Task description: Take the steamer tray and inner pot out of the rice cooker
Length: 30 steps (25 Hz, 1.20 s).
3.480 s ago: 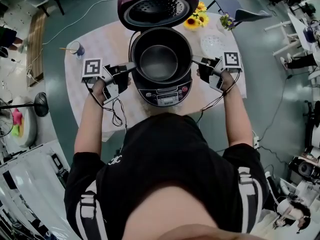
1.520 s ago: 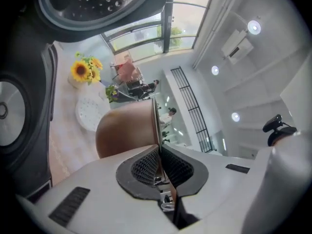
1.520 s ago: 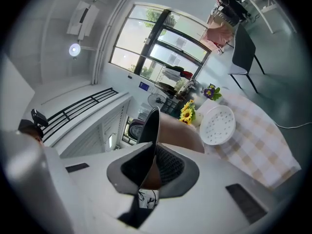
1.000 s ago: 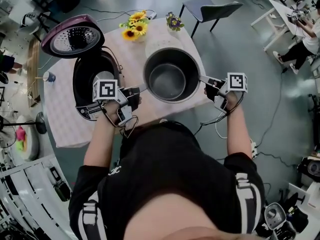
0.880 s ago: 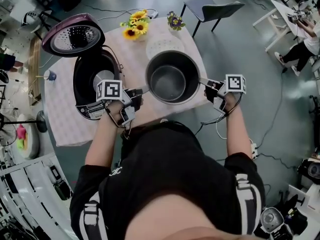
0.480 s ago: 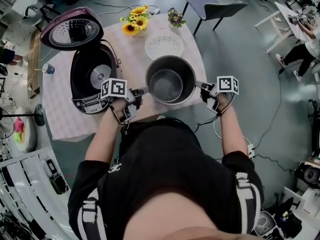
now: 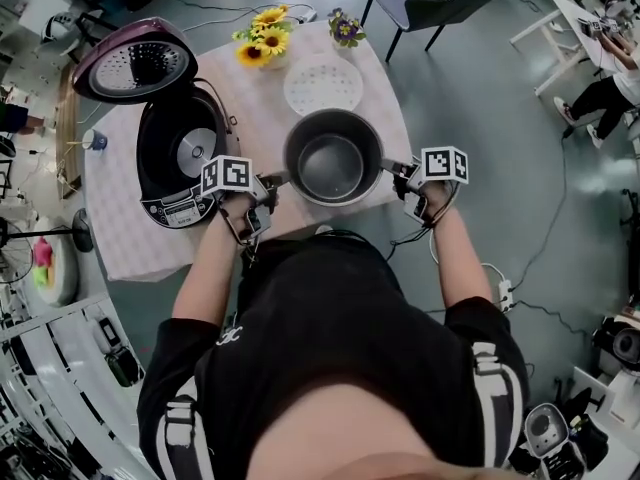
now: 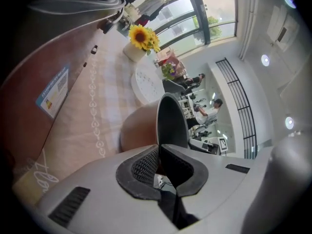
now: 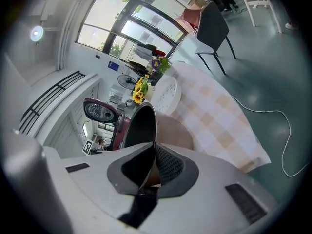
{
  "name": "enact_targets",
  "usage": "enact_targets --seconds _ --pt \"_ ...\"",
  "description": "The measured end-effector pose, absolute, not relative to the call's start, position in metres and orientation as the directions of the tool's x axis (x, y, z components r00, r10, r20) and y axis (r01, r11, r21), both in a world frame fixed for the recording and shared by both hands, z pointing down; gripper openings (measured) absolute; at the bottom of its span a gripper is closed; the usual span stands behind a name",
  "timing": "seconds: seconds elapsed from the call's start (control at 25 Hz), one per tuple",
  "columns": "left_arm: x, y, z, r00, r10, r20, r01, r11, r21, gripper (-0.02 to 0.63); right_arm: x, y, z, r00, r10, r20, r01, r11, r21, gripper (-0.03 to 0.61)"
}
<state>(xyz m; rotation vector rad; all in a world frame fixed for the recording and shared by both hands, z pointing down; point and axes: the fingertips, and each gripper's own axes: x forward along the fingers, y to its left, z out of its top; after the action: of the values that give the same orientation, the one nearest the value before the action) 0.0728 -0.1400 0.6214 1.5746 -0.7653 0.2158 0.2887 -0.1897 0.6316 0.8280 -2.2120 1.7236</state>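
Pinched shut on opposite edges of one thin metal rim: left gripper (image 8: 158,149) and right gripper (image 9: 153,147), pads pressed to either face with barely a gap. Between the two sets of fingertips, the dark inner pot (image 7: 331,163), low over the checked tablecloth (image 7: 120,233); resting or not, cannot tell. Just beyond the pot, away from the hands, the white perforated steamer tray (image 7: 322,84), flat on the cloth. Outside the left gripper, the rice cooker (image 7: 180,158), purple lid (image 7: 135,63) raised, heating plate (image 7: 196,150) showing. Farther out past the tray, sunflowers (image 7: 262,40).
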Motion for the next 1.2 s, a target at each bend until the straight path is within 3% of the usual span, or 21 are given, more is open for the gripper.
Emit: enact_targets --seconds 0.36,0.56,0.76,0.88,1.0,1.2 --pt "0.069 -0.139 0.625 0.736 -0.356 0.576 -0.607 0.03 0.794 0.012 0.285 -0.189 0.63 -0.728 -0.366 0.58 -0.666 0.177 -0.725 0.018" --pt "0.067 -0.134 0.62 0.667 -0.38 0.64 -0.722 -0.118 0.682 0.021 0.293 -0.199 0.605 -0.516 -0.555 0.652 -0.85 0.427 -0.31 0.043" --pt "0.044 -0.132 0.6 0.467 -0.519 0.716 -0.884 -0.29 0.366 0.021 0.281 -0.201 0.536 -0.457 -0.749 0.48 -0.87 0.49 -0.064 0.042" --pt "0.029 -0.135 0.558 0.361 -0.704 0.612 -0.929 -0.326 0.174 0.023 0.267 -0.192 0.49 -0.447 -0.833 0.328 -0.877 0.481 0.026 0.041" --pt "0.01 -0.134 0.492 0.251 -0.886 0.389 -0.961 -0.275 -0.006 0.023 0.25 -0.178 0.442 -0.436 -0.887 0.154 -0.889 0.451 0.078 0.041" --pt "-0.016 -0.101 0.399 0.11 -0.99 0.088 -0.972 -0.125 -0.198 0.023 0.235 -0.142 0.371 -0.385 -0.919 -0.08 -0.922 0.387 -0.008 0.041"
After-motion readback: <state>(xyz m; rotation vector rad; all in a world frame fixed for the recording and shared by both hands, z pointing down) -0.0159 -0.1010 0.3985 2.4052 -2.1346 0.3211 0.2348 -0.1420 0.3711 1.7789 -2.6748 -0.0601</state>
